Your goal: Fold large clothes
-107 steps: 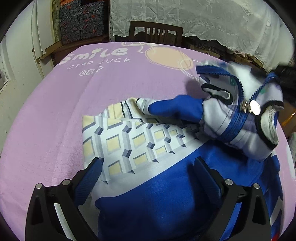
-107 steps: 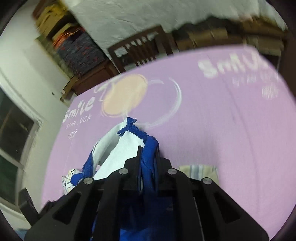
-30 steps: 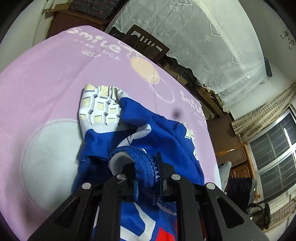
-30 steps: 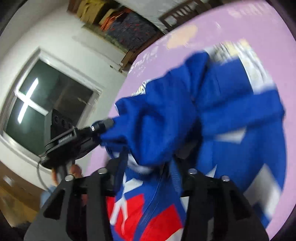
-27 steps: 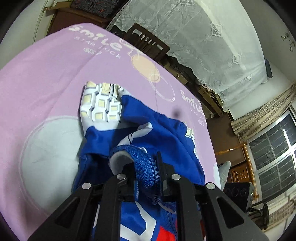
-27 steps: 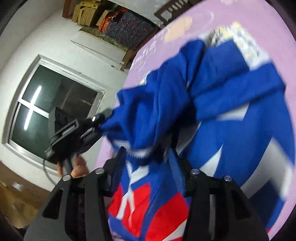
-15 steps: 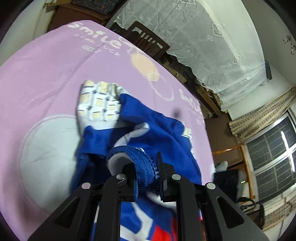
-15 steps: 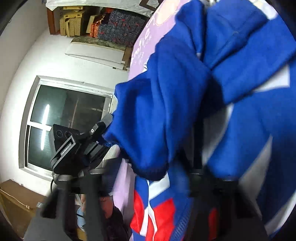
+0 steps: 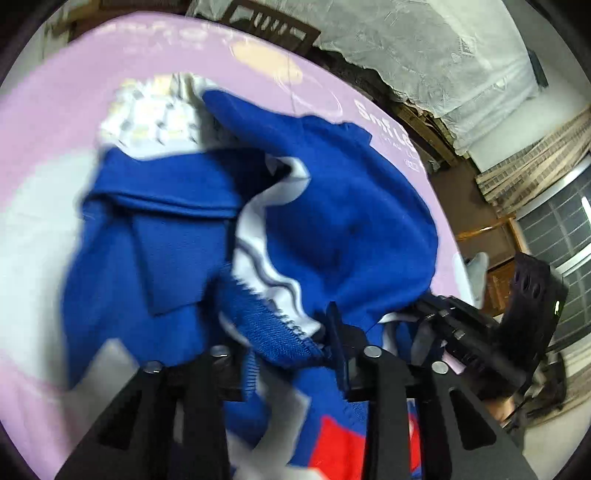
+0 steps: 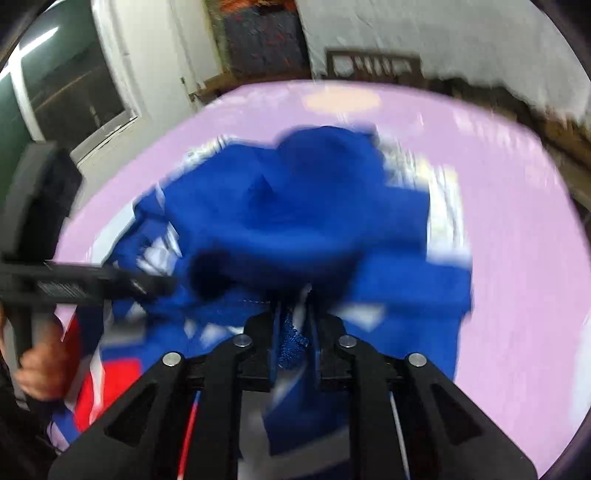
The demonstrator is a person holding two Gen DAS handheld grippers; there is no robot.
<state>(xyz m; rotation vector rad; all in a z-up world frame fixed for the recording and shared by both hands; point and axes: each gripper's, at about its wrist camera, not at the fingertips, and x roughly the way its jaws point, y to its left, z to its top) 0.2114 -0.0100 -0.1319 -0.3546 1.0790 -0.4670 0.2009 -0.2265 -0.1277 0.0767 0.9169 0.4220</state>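
Released from the tight pinch of a moment earlier, the zipper edge of the blue jacket (image 9: 332, 206) now lies loosely between the opening jaws of the left gripper (image 9: 291, 350), which no longer press on it. Both wrist views are smeared by motion. The jacket sits bunched on the purple-covered desk (image 9: 55, 92), a rounded blue mound with white stripes and a red panel toward the near edge; its patterned white-and-yellow part (image 9: 151, 118) points toward the far side, near the chair (image 9: 266, 26), so the heap's long axis runs roughly from the grippers away across the desk. The right gripper (image 10: 293, 332) is clenched on a fold of blue zipper fabric at the heap's near side, its jaws easing slightly apart yet still pinching the cloth. A person's hand (image 10: 38, 365) grips the left tool's handle at that view's left edge.
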